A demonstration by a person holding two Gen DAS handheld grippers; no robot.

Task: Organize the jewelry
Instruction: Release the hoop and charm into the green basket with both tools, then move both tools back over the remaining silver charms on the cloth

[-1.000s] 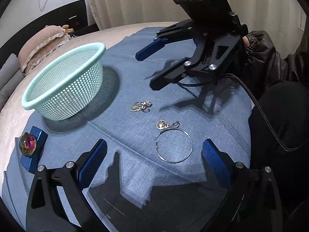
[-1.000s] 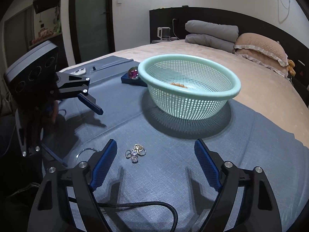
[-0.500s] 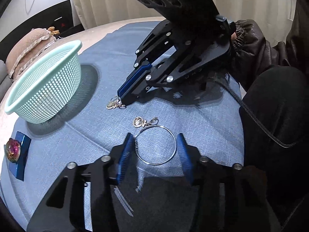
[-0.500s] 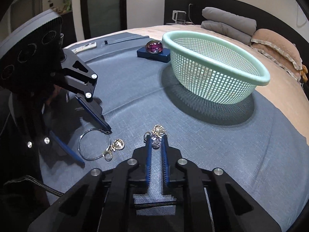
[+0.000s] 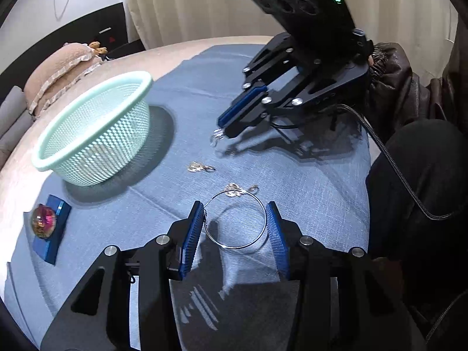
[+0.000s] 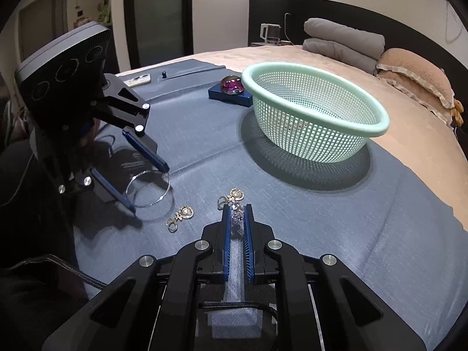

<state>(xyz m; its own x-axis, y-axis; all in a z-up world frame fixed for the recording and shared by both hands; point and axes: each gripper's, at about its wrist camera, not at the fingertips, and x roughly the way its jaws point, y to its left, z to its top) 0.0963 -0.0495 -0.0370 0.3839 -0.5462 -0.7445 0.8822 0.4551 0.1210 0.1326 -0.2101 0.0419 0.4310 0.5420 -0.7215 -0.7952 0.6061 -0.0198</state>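
A thin silver bangle (image 5: 235, 219) sits between the blue pads of my left gripper (image 5: 235, 204), which press on its two sides. It hangs just above the blue cloth (image 5: 307, 193) with its shadow beneath. The right wrist view shows the same bangle (image 6: 149, 187) in the left gripper (image 6: 148, 188). My right gripper (image 6: 237, 208) is shut on a small crystal earring (image 6: 237, 216). That earring (image 5: 216, 139) dangles from the right gripper (image 5: 220, 131) a little off the cloth. Two gold earrings (image 6: 235, 194) (image 6: 181, 216) lie loose on the cloth.
A mint mesh basket (image 5: 96, 134) (image 6: 307, 134) stands on the cloth beyond the jewelry. A blue box with a purple glass dome (image 5: 46, 222) (image 6: 232, 86) lies beside it. A phone (image 6: 137, 80) rests at the far cloth edge. A dark sleeve (image 5: 395, 82) holds the right gripper.
Both grippers went from wide open to closed: the left on the bangle, the right on the crystal earring. The right gripper then rose with the earring, leaving a gold one on the cloth.
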